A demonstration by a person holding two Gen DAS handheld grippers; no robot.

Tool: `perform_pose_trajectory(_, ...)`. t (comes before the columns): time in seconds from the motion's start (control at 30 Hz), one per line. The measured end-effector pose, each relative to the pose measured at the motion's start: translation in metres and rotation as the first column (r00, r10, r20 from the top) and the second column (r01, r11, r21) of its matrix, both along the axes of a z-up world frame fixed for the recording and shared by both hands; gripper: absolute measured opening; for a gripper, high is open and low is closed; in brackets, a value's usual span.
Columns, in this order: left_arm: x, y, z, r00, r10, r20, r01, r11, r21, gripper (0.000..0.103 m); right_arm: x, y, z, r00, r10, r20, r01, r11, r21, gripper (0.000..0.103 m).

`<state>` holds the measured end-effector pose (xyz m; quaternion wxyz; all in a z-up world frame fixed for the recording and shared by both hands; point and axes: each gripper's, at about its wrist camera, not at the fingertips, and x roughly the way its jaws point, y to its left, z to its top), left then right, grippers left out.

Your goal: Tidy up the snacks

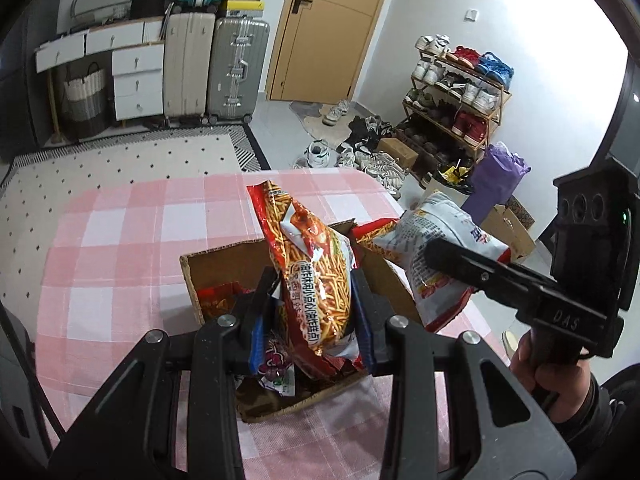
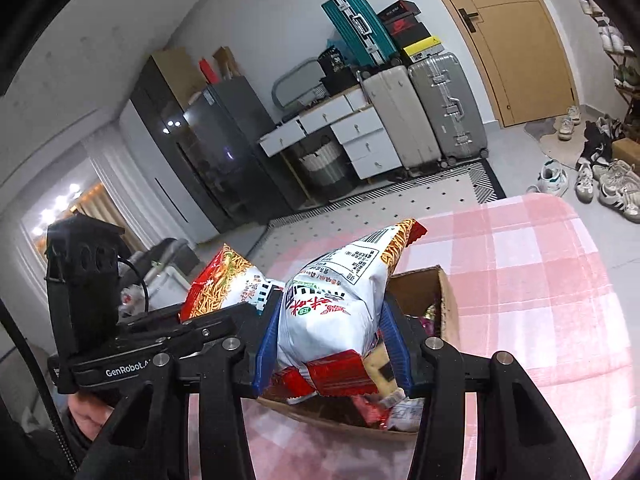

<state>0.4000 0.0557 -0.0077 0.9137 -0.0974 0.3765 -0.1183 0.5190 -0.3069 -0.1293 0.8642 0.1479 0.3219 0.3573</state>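
An open cardboard box (image 1: pixel 224 260) with several snack packs in it stands on the pink checked tablecloth (image 1: pixel 120 240). My left gripper (image 1: pixel 316 292) is shut on a red bag of fried snack sticks (image 1: pixel 316 272), held upright over the box. My right gripper (image 2: pixel 334 320) is shut on a white and red snack bag (image 2: pixel 340 304), held over the box (image 2: pixel 448 300). In the left wrist view that bag (image 1: pixel 436 240) and the right gripper (image 1: pixel 460 260) are at the box's right side. The left gripper's bag (image 2: pixel 224 284) shows at left in the right wrist view.
The table stands on a dotted rug (image 1: pixel 120 160). Suitcases (image 1: pixel 236 68) and white drawers (image 1: pixel 136 76) line the far wall beside a door (image 1: pixel 332 24). A shoe rack (image 1: pixel 460 88), loose shoes and a purple bag (image 1: pixel 496 176) are at the right.
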Motion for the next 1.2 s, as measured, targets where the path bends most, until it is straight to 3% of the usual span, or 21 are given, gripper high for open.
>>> perform_pose_trajectory(0.33,0.035,0.011,-0.042,0.998,0.019,-0.058,-0.023,0.998,-0.062,0.035,0.025,0.018,-0.031,1.000,-0.008,0.001,0.008,0.991,-0.131,0.048)
perform_pose_trajectory(0.37,0.039,0.013,-0.046,0.997,0.023,-0.077,-0.028,0.997,-0.068,0.046,0.026,0.023,-0.033,1.000,0.002,0.004,-0.001,0.986,-0.168,0.050)
perform_pose_trajectory(0.4,0.044,0.014,-0.051,0.995,0.018,-0.103,-0.026,0.997,-0.074,0.068,0.027,0.025,-0.035,1.000,-0.002,0.016,0.006,0.981,-0.194,0.054)
perform_pose_trajectory(0.43,0.047,0.015,-0.056,0.992,0.024,-0.124,-0.032,0.998,-0.059,0.076,0.027,0.028,-0.036,0.999,-0.005,0.035,0.013,0.976,-0.217,0.059)
perform_pose_trajectory(0.47,0.046,0.016,-0.057,0.992,0.039,-0.120,-0.044,0.998,-0.043,0.077,0.026,0.030,-0.036,0.999,-0.001,0.049,0.013,0.971,-0.239,0.073)
perform_pose_trajectory(0.53,0.044,0.021,-0.059,0.993,0.042,-0.107,-0.047,0.998,-0.044,0.078,0.026,0.032,-0.037,0.998,-0.005,0.065,0.022,0.964,-0.264,0.081)
perform_pose_trajectory(0.93,-0.004,0.031,-0.031,0.992,0.128,-0.022,-0.128,0.992,0.002,0.081,-0.005,-0.009,-0.014,0.989,-0.057,0.133,0.073,0.990,-0.121,0.088)
perform_pose_trajectory(1.2,-0.052,0.027,-0.034,0.984,0.178,0.019,-0.178,0.982,0.068,0.085,-0.048,-0.037,-0.018,0.974,-0.122,0.191,0.147,0.982,-0.121,0.096)
